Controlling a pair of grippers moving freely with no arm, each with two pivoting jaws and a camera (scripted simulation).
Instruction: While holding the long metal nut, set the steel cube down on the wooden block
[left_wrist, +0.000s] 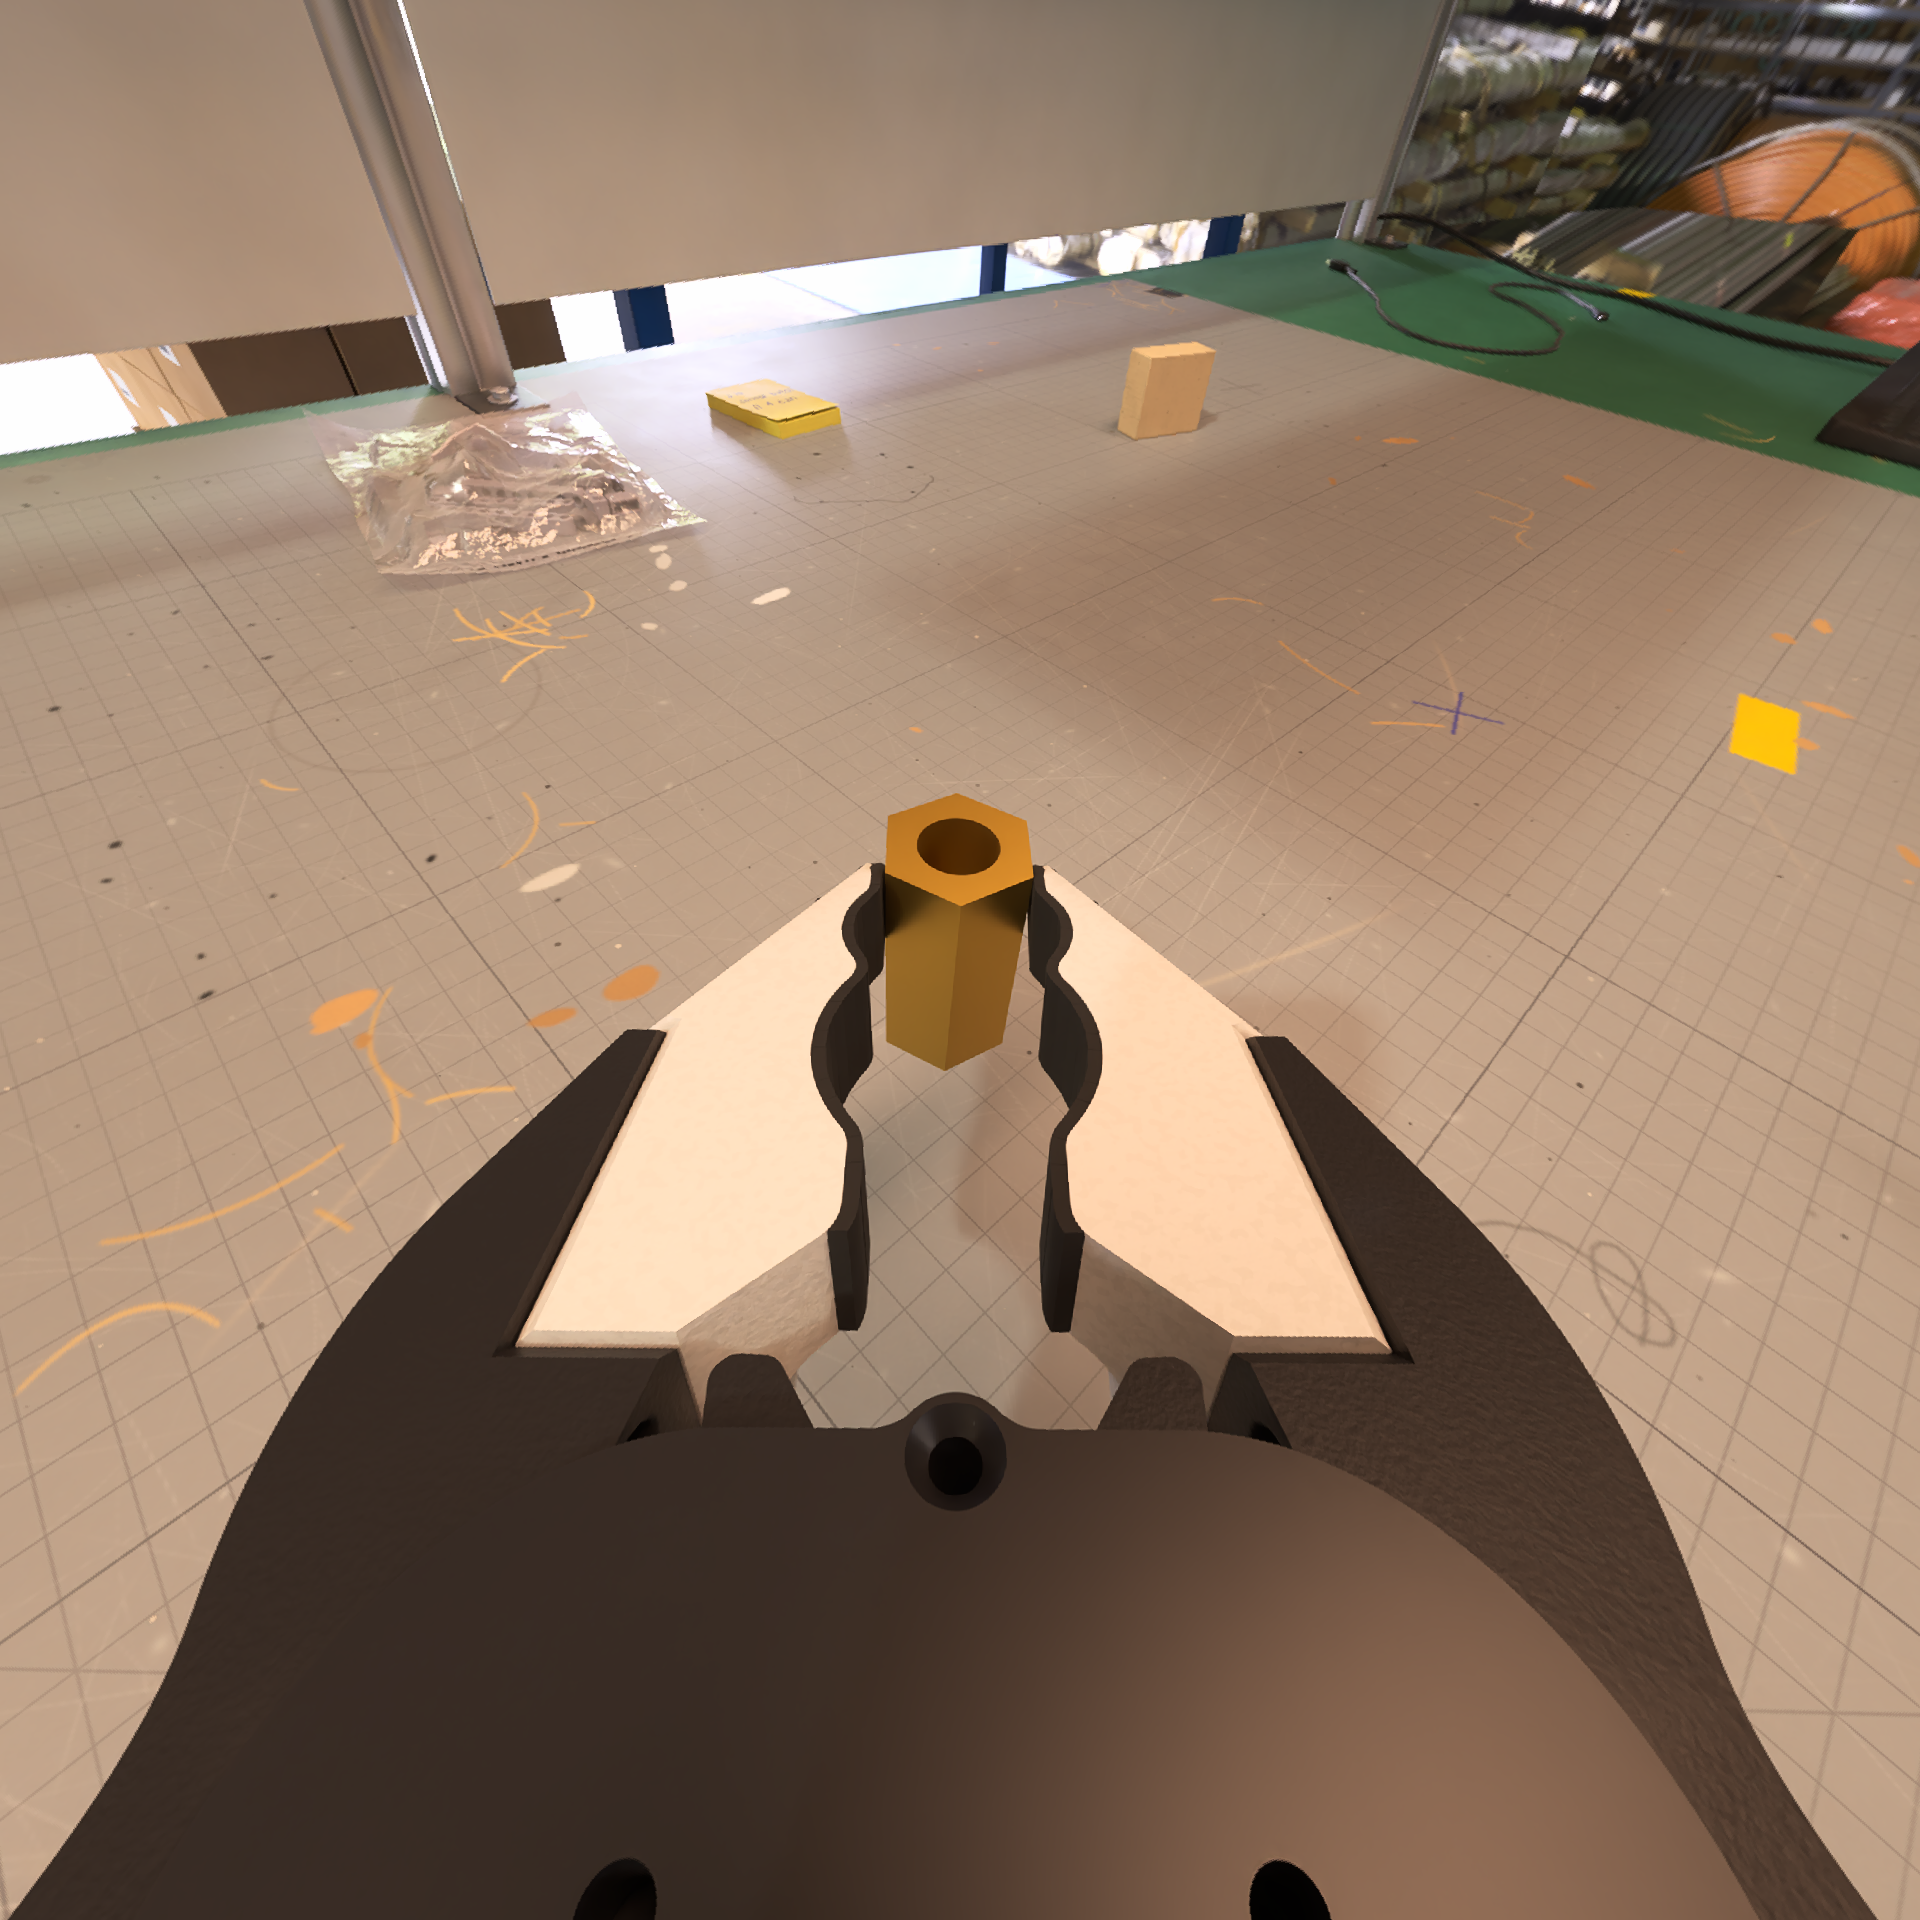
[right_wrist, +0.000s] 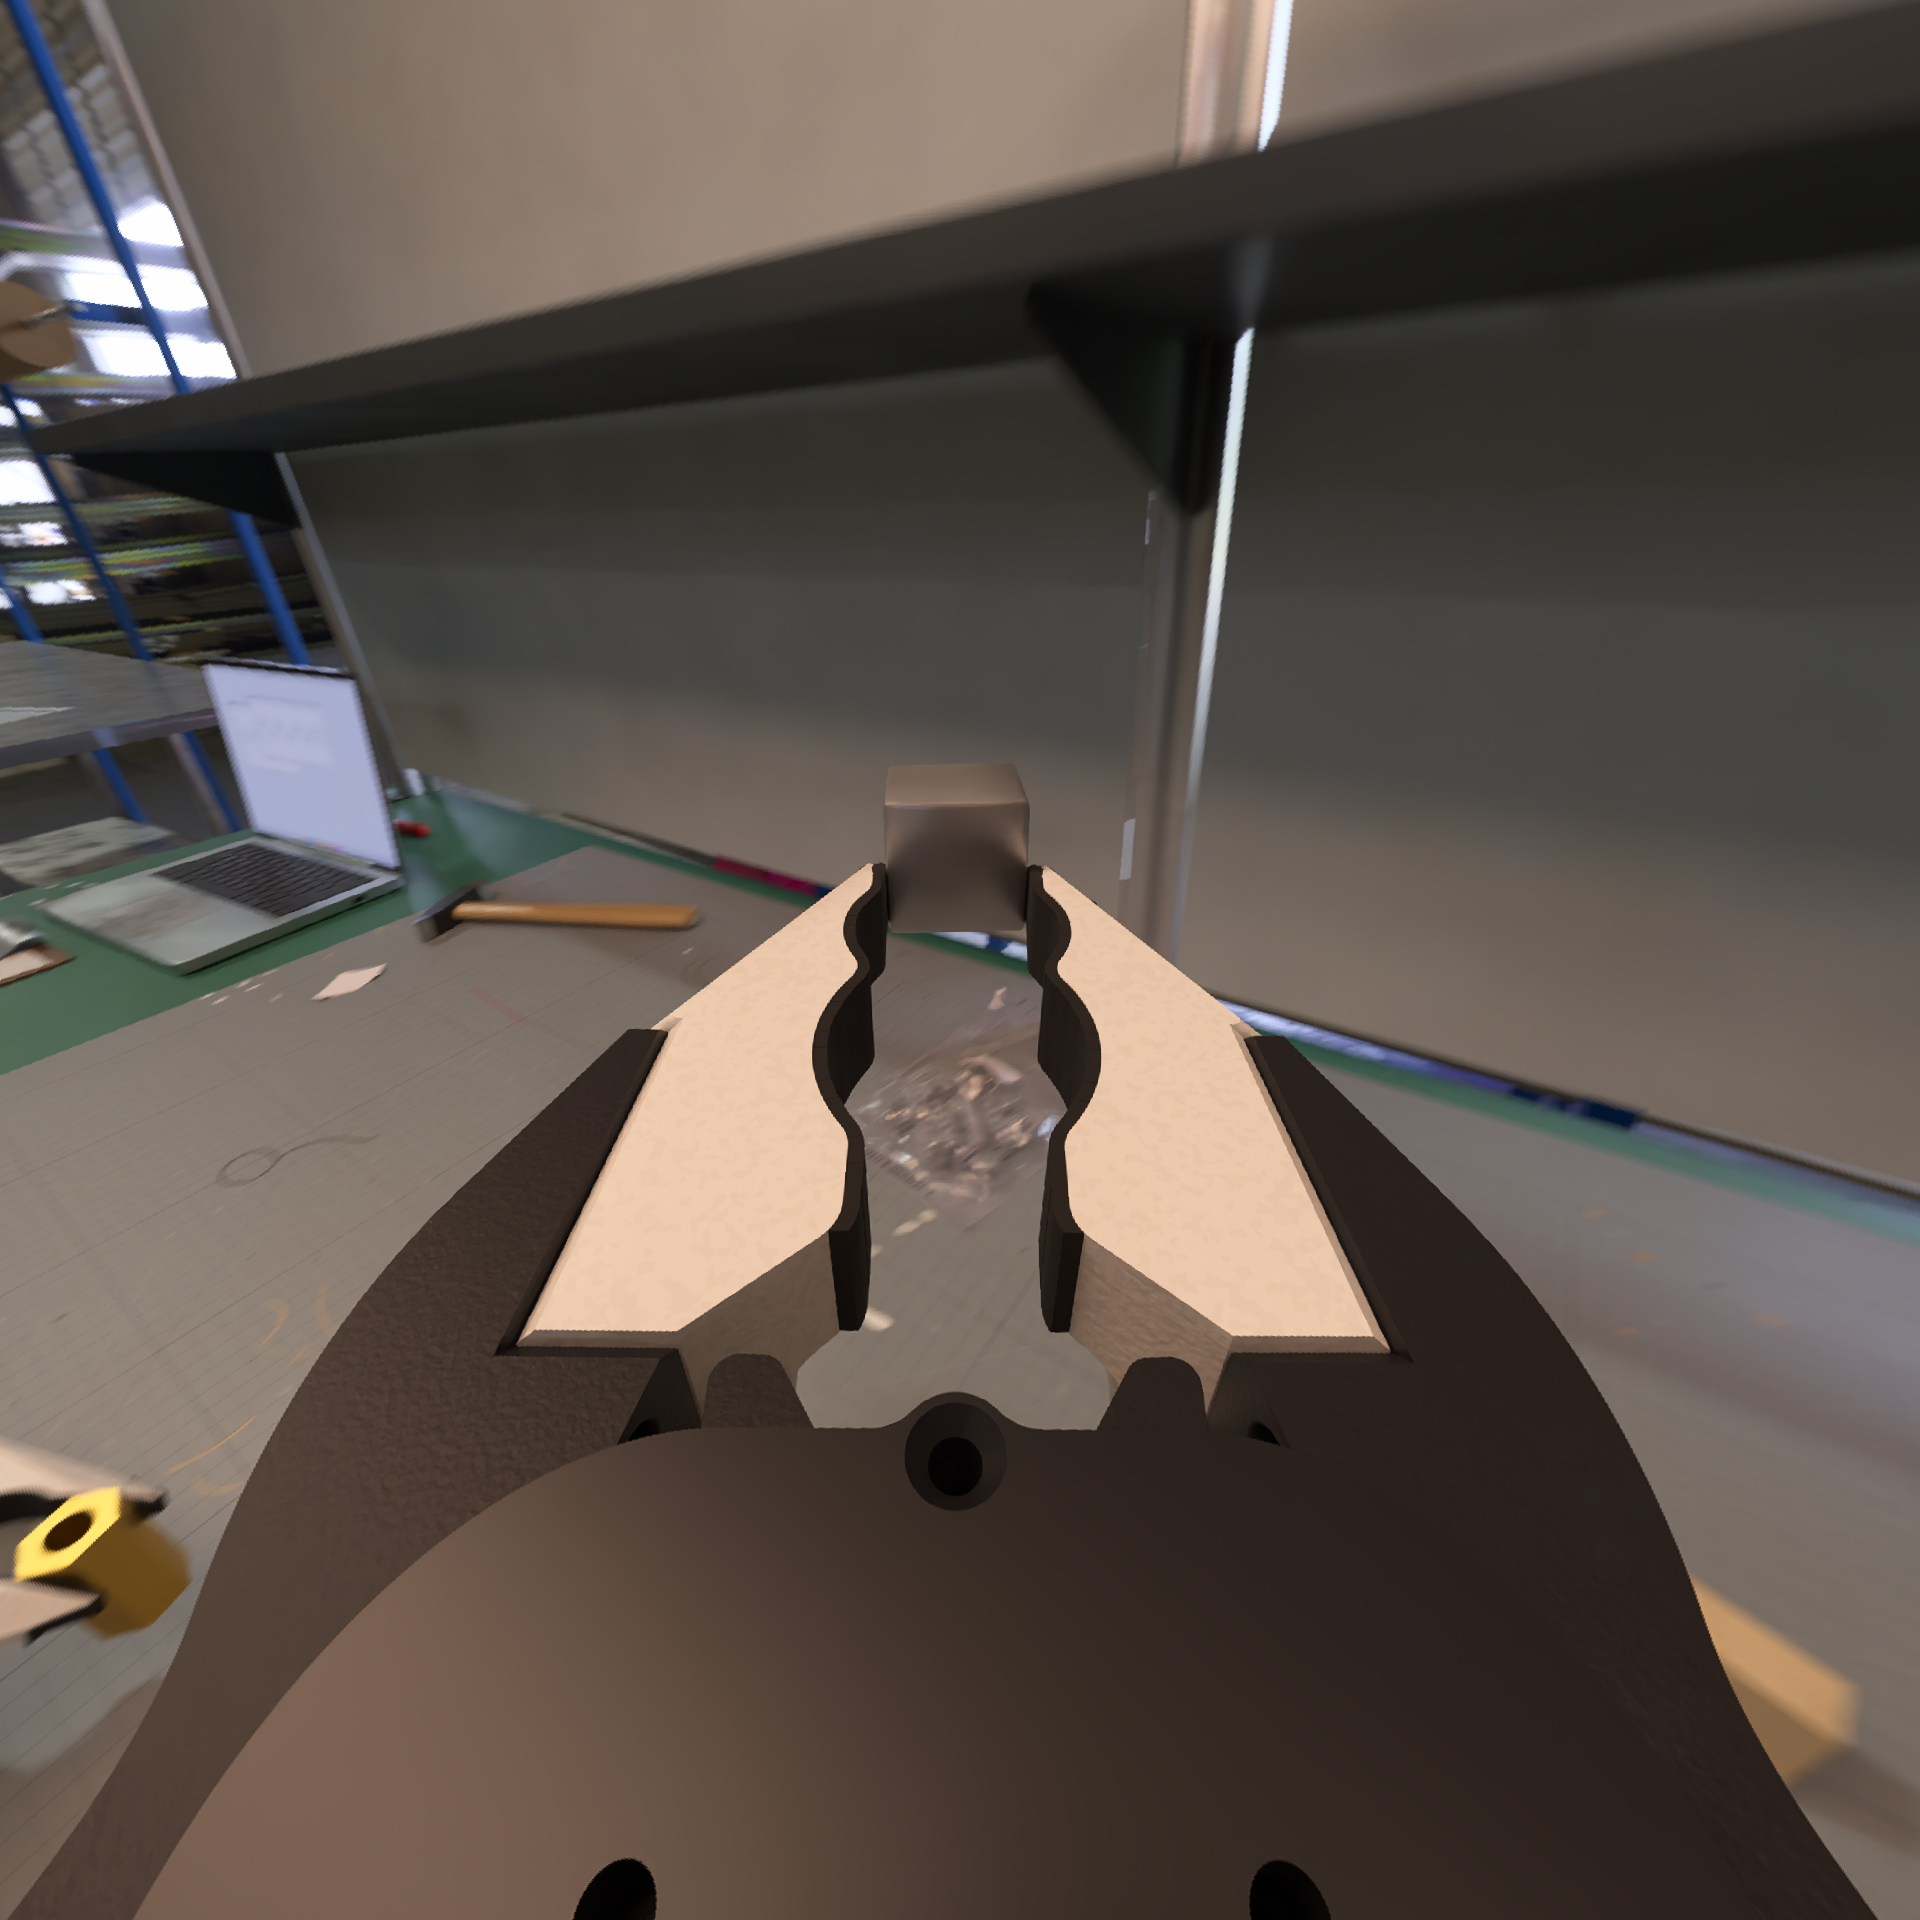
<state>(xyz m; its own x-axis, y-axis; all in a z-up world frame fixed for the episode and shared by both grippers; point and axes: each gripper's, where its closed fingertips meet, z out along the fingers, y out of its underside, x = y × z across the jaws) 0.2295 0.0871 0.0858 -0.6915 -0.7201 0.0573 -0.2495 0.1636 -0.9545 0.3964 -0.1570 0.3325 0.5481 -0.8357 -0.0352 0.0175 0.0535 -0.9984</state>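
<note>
My left gripper is shut on the long metal nut, a brass-coloured hex nut held upright at the fingertips above the mat. The wooden block stands far ahead to the right. My right gripper is shut on the steel cube and holds it up in the air. In the right wrist view the nut shows at the lower left. The wooden block shows low at the right, partly hidden behind my right gripper's body.
A grid cutting mat covers the table. On it lie a clear plastic bag, a yellow notepad and a yellow square. A metal post, a cable, a laptop, a hammer and a dark shelf stand around.
</note>
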